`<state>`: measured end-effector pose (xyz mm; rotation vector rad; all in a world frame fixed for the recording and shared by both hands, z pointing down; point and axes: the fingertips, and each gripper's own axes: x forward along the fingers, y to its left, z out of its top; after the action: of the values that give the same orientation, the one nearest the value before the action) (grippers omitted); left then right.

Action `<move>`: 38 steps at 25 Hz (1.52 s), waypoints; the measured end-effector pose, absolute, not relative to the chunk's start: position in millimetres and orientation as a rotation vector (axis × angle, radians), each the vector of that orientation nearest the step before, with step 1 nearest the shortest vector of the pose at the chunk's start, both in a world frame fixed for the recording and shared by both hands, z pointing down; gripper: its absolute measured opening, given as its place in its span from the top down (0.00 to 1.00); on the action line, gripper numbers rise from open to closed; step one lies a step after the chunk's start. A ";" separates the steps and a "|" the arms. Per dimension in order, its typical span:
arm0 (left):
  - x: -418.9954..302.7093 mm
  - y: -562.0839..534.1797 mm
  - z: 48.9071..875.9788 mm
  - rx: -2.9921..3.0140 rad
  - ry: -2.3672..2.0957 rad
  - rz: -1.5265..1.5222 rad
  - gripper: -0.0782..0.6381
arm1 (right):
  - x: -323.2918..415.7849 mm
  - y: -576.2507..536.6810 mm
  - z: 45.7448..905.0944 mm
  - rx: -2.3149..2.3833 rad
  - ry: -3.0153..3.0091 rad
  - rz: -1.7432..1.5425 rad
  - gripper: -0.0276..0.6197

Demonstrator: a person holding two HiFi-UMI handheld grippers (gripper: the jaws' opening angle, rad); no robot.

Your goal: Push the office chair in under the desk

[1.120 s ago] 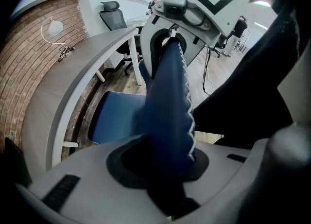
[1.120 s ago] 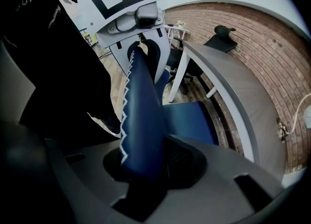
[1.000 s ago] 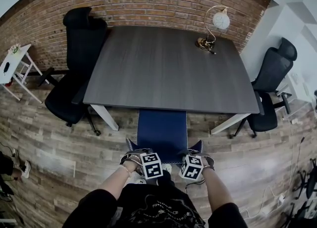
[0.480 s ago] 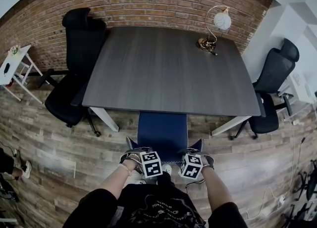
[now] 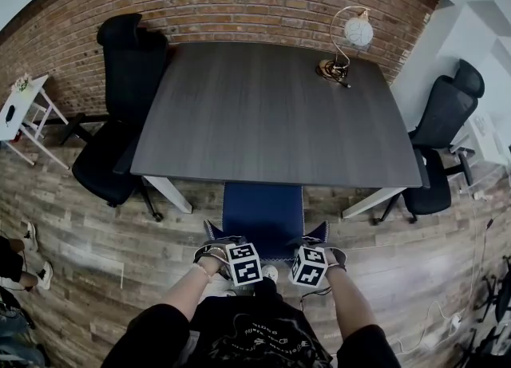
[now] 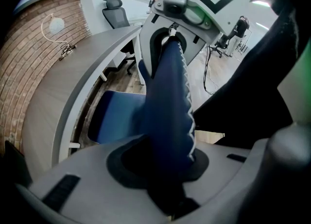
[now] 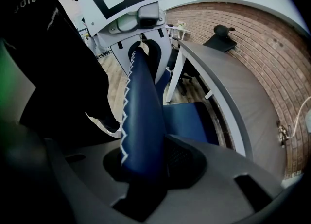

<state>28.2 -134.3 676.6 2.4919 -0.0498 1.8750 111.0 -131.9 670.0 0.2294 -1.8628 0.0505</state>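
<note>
The blue office chair (image 5: 262, 213) stands at the near edge of the dark grey desk (image 5: 271, 111), the front of its seat under the desktop. Its backrest top (image 6: 167, 101) runs between both grippers. My left gripper (image 5: 217, 244) is shut on the backrest's left end, and my right gripper (image 5: 318, 242) is shut on its right end. In the left gripper view the blue padded edge with white zigzag stitching sits clamped in my left gripper (image 6: 167, 169). The right gripper view shows the same edge (image 7: 143, 116) clamped in my right gripper (image 7: 146, 169).
A black office chair (image 5: 120, 119) stands at the desk's left side and another (image 5: 439, 139) at its right. A globe lamp (image 5: 345, 43) stands on the desk's far right corner. A small white table (image 5: 20, 107) and a person's feet (image 5: 24, 247) are at the left. A brick wall runs behind.
The chair and both grippers have barely moved against the desk. The person's feet at the left edge have shifted along the floor.
</note>
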 end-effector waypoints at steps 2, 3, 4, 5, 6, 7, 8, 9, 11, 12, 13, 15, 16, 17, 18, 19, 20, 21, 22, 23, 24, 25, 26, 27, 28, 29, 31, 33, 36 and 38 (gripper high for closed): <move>28.6 -138.0 676.8 2.493 -0.055 1.875 0.75 | 111.2 -135.4 670.0 0.231 -1.863 0.047 0.80; 28.7 -139.3 677.1 2.493 -0.057 1.876 0.75 | 111.4 -136.5 670.3 0.231 -1.863 0.046 0.80; 28.9 -140.4 677.5 2.492 -0.060 1.875 0.75 | 111.8 -137.6 670.8 0.232 -1.862 0.045 0.80; 29.1 -141.9 677.9 2.492 -0.063 1.875 0.75 | 112.1 -139.1 671.2 0.233 -1.862 0.044 0.80; 29.4 -144.0 678.1 2.491 -0.069 1.875 0.75 | 112.4 -141.2 671.4 0.234 -1.862 0.043 0.80; 30.0 -146.5 678.1 2.492 -0.076 1.875 0.75 | 113.0 -143.6 671.4 0.235 -1.862 0.042 0.80; 30.7 -149.2 678.0 2.492 -0.081 1.875 0.75 | 113.7 -146.1 671.3 0.235 -1.862 0.041 0.80; 31.4 -151.6 677.9 2.492 -0.083 1.875 0.75 | 114.3 -148.4 671.3 0.234 -1.862 0.041 0.80; 32.3 -155.7 677.8 2.491 -0.082 1.875 0.75 | 115.1 -152.5 671.4 0.230 -1.862 0.040 0.80; 32.8 -157.7 677.9 2.491 -0.084 1.874 0.75 | 115.5 -154.6 671.4 0.229 -1.863 0.040 0.80; 33.5 -159.8 677.9 2.490 -0.086 1.873 0.75 | 116.2 -157.0 671.3 0.229 -1.863 0.038 0.80; 35.2 -164.1 678.0 2.489 -0.088 1.875 0.75 | 118.1 -162.0 671.3 0.229 -1.863 0.036 0.80; 35.9 -166.2 678.1 2.488 -0.088 1.876 0.75 | 118.9 -164.5 671.4 0.230 -1.863 0.035 0.80; 36.6 -168.1 678.1 2.486 -0.087 1.877 0.75 | 119.6 -166.6 671.5 0.231 -1.864 0.036 0.80; 37.3 -169.6 678.2 2.484 -0.083 1.878 0.75 | 120.2 -168.2 671.5 0.229 -1.865 0.038 0.80; 37.9 -170.9 678.2 2.482 -0.078 1.879 0.75 | 120.9 -169.5 671.5 0.227 -1.866 0.040 0.80; 38.6 -172.1 678.1 2.479 -0.074 1.880 0.75 | 121.6 -170.7 671.3 0.223 -1.866 0.042 0.80; 39.5 -173.4 678.0 2.478 -0.072 1.880 0.75 | 122.4 -172.0 671.1 0.220 -1.865 0.043 0.80; 40.3 -175.1 678.0 2.477 -0.074 1.881 0.75 | 123.3 -173.7 671.0 0.219 -1.865 0.043 0.80; 40.8 -177.5 678.1 2.477 -0.078 1.882 0.75 | 124.0 -176.0 671.1 0.220 -1.864 0.042 0.80; 41.1 -180.1 678.4 2.477 -0.083 1.885 0.75 | 124.4 -178.5 671.3 0.222 -1.864 0.040 0.80; 41.1 -182.6 678.5 2.476 -0.086 1.888 0.75 | 124.4 -180.7 671.4 0.222 -1.864 0.038 0.80; 41.0 -184.6 678.5 2.474 -0.086 1.891 0.75 | 124.2 -182.4 671.5 0.221 -1.865 0.037 0.80; 40.8 -186.1 678.4 2.472 -0.086 1.891 0.75 | 124.0 -183.7 671.4 0.219 -1.866 0.036 0.80; 40.5 -187.4 678.2 2.470 -0.089 1.889 0.75 | 123.8 -184.9 671.2 0.217 -1.868 0.036 0.80; 40.4 -188.9 677.8 2.469 -0.095 1.886 0.75 | 123.7 -186.2 671.0 0.216 -1.868 0.037 0.80; 40.8 -192.1 677.2 2.470 -0.104 1.884 0.75 | 124.2 -189.1 670.7 0.214 -1.867 0.038 0.80; 41.5 -193.9 677.2 2.471 -0.107 1.885 0.75 | 124.9 -191.1 670.7 0.213 -1.866 0.038 0.80; 43.4 -194.1 677.5 2.472 -0.094 1.887 0.75 | 126.6 -191.7 670.8 0.211 -1.866 0.039 0.80; 43.1 -196.0 677.3 2.471 -0.089 1.890 0.75 | 126.5 -194.2 670.6 0.212 -1.867 0.037 0.80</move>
<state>43.1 -196.0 677.3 2.4715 -0.0889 1.8905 126.5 -194.2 670.6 0.2124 -1.8668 0.0370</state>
